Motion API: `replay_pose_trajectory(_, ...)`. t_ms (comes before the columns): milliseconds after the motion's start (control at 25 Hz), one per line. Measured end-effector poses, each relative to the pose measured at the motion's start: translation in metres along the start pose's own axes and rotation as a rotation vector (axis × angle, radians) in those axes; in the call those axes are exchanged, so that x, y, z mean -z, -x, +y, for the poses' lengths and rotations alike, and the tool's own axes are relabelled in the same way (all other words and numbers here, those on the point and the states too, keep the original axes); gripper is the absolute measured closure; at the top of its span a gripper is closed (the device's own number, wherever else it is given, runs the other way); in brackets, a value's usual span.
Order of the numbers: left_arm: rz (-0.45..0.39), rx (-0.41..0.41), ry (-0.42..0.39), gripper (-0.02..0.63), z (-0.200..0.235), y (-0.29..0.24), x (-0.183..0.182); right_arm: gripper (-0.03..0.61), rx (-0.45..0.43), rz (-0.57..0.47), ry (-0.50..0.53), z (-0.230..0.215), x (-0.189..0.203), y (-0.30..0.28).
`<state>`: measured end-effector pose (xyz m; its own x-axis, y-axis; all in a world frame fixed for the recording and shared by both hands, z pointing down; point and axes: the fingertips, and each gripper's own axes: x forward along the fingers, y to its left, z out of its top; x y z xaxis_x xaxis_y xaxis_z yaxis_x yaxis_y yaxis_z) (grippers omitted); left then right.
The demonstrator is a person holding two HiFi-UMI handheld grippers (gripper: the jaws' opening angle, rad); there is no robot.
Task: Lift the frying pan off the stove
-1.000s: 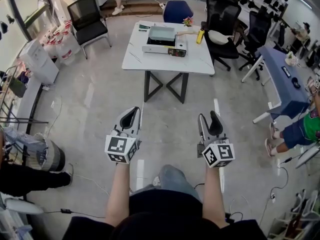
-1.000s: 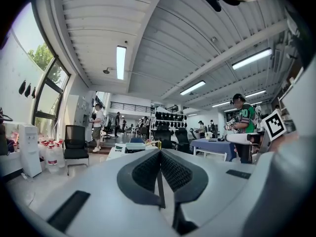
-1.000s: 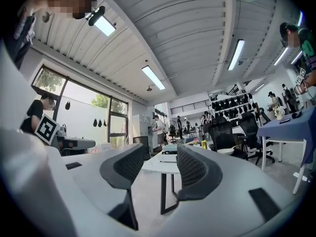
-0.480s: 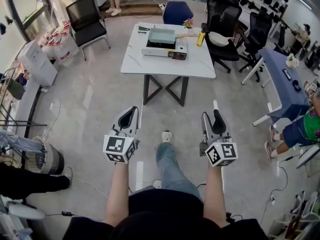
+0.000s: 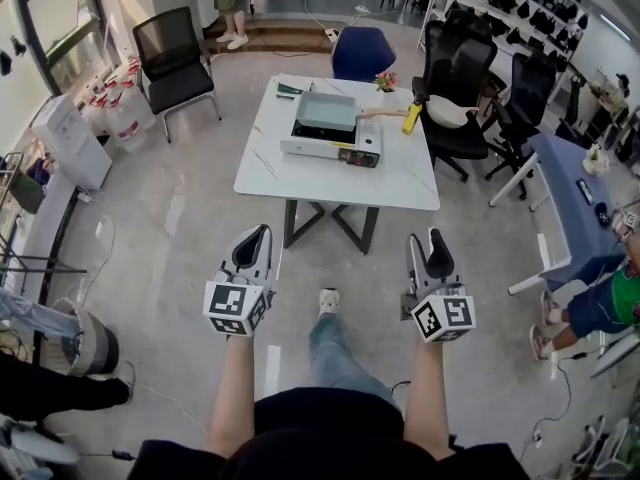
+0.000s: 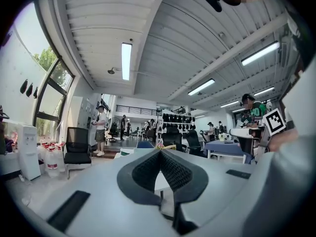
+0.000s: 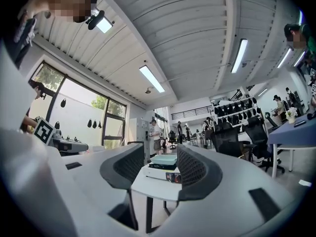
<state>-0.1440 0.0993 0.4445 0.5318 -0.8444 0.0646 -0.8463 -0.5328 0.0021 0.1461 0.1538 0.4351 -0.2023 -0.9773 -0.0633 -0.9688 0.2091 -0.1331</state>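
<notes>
A pale green square frying pan [image 5: 325, 114] with a wooden handle [image 5: 384, 114] sits on a white portable stove [image 5: 334, 142] on a white table [image 5: 400, 178] ahead of me. Both grippers hang over the floor, well short of the table. My left gripper [image 5: 256, 234] is shut, its pads meeting at the tip [image 6: 159, 152], with nothing held. My right gripper [image 5: 425, 238] is open and empty. In the right gripper view the pan [image 7: 164, 159] and stove [image 7: 162, 174] show far off between the fingers of the right gripper [image 7: 160, 154].
A yellow bottle [image 5: 411, 118] and a small flower pot [image 5: 385, 81] stand on the table by the pan's handle. Black office chairs [image 5: 460, 78], a blue chair [image 5: 360, 48] and another black chair [image 5: 175, 58] ring the table. A blue desk [image 5: 570, 183] stands at the right.
The table with stove and pan has come nearer and lower in the head view as I walk toward it. Both grippers keep their pose, left shut, right open.
</notes>
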Motion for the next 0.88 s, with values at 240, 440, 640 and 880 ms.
replay_pose_trajectory(240,0.01,-0.047,-0.005,0.597,0.053,-0.129,-0.014,0.385,-0.035,0.011,0.008,-0.057,-0.008,-0.14)
replay_pose_trajectory(440,0.034,-0.063,-0.032,0.597,0.092,-0.245,-0.019,0.385,-0.045,0.023,-0.005,-0.115,-0.005,-0.261)
replay_pose_trajectory(640,0.028,-0.085,-0.028,0.597,0.128,-0.332,-0.03,0.385,-0.095,0.021,0.006,-0.148,0.0,-0.354)
replay_pose_trajectory(880,0.041,-0.104,-0.015,0.597,0.15,-0.377,-0.029,0.385,-0.112,0.047,0.001,-0.163,0.004,-0.407)
